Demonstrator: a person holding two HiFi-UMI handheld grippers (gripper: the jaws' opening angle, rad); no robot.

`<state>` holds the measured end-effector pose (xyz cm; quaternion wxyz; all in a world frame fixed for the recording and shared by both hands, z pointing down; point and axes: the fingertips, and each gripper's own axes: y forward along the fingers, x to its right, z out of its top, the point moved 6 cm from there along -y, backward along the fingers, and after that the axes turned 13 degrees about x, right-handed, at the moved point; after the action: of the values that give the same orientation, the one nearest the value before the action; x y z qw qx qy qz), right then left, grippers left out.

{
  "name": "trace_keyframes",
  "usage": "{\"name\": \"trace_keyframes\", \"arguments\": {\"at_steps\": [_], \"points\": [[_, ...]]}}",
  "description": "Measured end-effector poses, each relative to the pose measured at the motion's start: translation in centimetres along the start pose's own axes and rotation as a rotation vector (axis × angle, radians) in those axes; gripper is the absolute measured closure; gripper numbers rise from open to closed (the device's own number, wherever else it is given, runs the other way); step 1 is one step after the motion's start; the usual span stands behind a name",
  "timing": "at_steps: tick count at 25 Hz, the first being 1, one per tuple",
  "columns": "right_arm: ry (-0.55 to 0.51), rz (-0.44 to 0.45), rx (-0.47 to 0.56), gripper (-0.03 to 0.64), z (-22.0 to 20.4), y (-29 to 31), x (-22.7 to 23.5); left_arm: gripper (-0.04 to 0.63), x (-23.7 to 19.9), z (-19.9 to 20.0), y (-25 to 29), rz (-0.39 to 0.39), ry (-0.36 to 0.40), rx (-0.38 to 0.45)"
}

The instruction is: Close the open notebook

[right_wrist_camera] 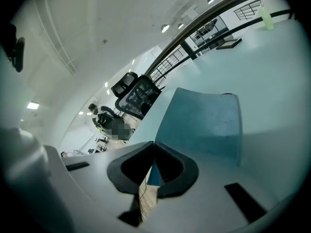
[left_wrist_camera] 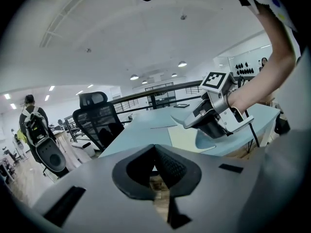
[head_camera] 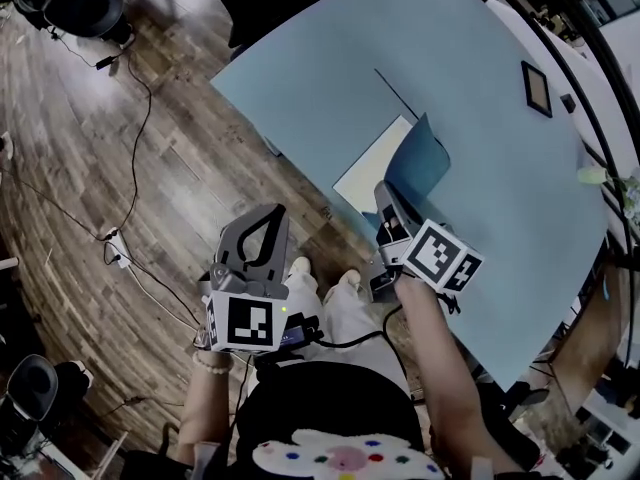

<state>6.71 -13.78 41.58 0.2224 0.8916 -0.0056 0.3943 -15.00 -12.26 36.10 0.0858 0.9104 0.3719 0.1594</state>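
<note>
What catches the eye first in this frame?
The blue cover stands half-raised over the notebook's white page near the front edge of the blue table, pinched by the right gripper. The left gripper hangs shut and empty over the wood floor.

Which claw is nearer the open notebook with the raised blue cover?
Right. The right claw is closed on the raised cover's edge of the blue-covered paper notebook. The left claw hangs off the light blue table, over the wooden floor, shut and empty.
</note>
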Motion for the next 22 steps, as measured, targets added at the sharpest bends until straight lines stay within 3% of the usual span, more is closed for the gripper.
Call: {"name": "trace_keyframes", "arguments": {"at_steps": [22], "points": [[-0.080,-0.109,-0.131,0.569,-3.3,6.0,1.3,0.578,-1.3,-1.7,-1.4,0.079,-0.041,-0.013]]}}
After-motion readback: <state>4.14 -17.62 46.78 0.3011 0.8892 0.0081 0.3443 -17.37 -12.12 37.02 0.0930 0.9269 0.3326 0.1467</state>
